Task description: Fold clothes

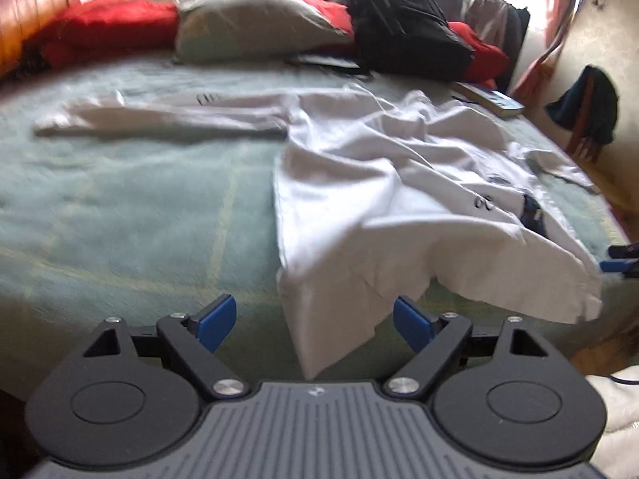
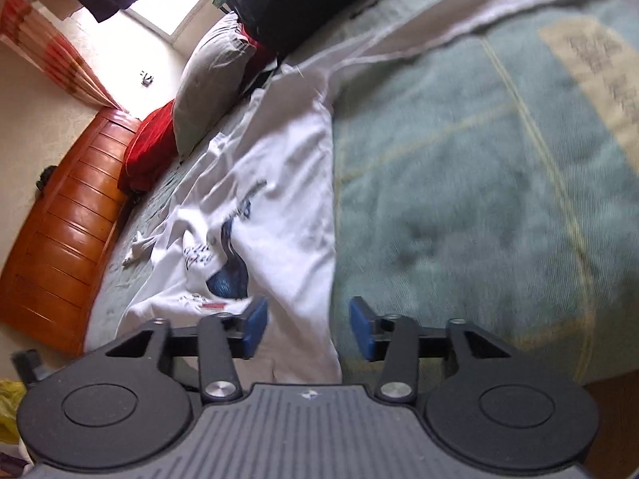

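Left wrist view: the white long-sleeved printed cotton shirt (image 1: 359, 159) sprawls rumpled mid-frame on the green blanketed bed (image 1: 120, 199), unfolded; my left claw (image 1: 315, 321) and right claw (image 2: 308, 327) gape empty.

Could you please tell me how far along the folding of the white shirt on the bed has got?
Done: little; the white shirt lies rumpled on the green bedspread, one long sleeve stretched out flat. In hand: nothing; the left gripper and right gripper are both open, with the shirt's near hem in line between their fingers. Left: gripping the hem, smoothing the body, folding in the sleeves and making every fold.
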A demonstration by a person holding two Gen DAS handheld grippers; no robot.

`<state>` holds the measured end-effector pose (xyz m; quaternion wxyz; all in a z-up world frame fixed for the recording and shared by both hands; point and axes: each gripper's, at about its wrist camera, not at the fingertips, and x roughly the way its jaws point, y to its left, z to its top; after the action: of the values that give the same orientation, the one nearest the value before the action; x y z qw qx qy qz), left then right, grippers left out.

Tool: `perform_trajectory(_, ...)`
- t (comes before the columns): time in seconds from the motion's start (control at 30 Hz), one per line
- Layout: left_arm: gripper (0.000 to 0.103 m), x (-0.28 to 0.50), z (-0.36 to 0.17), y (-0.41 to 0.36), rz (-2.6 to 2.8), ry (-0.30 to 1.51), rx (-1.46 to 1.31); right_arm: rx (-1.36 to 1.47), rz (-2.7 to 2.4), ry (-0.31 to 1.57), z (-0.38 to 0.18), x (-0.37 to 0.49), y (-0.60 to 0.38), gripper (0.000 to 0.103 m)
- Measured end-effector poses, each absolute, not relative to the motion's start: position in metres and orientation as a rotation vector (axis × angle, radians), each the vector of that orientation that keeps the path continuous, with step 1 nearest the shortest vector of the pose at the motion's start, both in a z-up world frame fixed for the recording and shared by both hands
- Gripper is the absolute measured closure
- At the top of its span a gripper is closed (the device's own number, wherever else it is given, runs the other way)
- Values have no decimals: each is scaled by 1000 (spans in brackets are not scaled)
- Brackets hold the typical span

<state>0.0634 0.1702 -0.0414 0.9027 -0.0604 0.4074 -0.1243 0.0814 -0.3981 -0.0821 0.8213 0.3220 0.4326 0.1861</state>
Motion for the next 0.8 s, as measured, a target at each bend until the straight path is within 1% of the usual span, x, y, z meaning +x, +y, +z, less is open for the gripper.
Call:
perform_trajectory(0.1,23,74,-57,177,-301,850,-189,732,415,936,-98,81,-399,47)
perform_trajectory(0.3,23,89,-69,186,-373,827,-287,781,482,910,-110,91,-391,46)
perform_trajectory(0.4,24,96,-74,193,-416,827,-386,810,528,902,-117,99,-383,46)
perform_trajectory(0.43,25,94,-74,194,-443,831,-409,811,537,899,-118,101,-380,46)
perform_trajectory(0.5,32,91,-76,196,-494,839,-453,804,558,894,-118,101,-377,46)
perform_trajectory(0.53,33,89,-78,198,-505,838,-465,797,569,892,-118,98,-378,46)
perform_trajectory(0.57,35,87,-80,200,-516,838,-476,790,580,891,-118,96,-378,46)
perform_trajectory(0.6,44,86,-82,203,-520,837,-493,788,586,883,-120,93,-378,46)
perform_trajectory(0.63,49,88,-85,206,-506,833,-520,787,593,874,-122,91,-379,49)
perform_trajectory(0.7,74,91,-89,211,-480,828,-567,778,579,867,-124,88,-379,61)
perform_trajectory(0.73,79,93,-88,209,-470,833,-560,770,557,869,-124,89,-378,76)
perform_trajectory(0.77,88,94,-86,207,-461,835,-547,744,533,873,-121,89,-375,88)
perform_trajectory(0.8,93,93,-81,204,-456,831,-515,718,522,872,-117,89,-374,91)
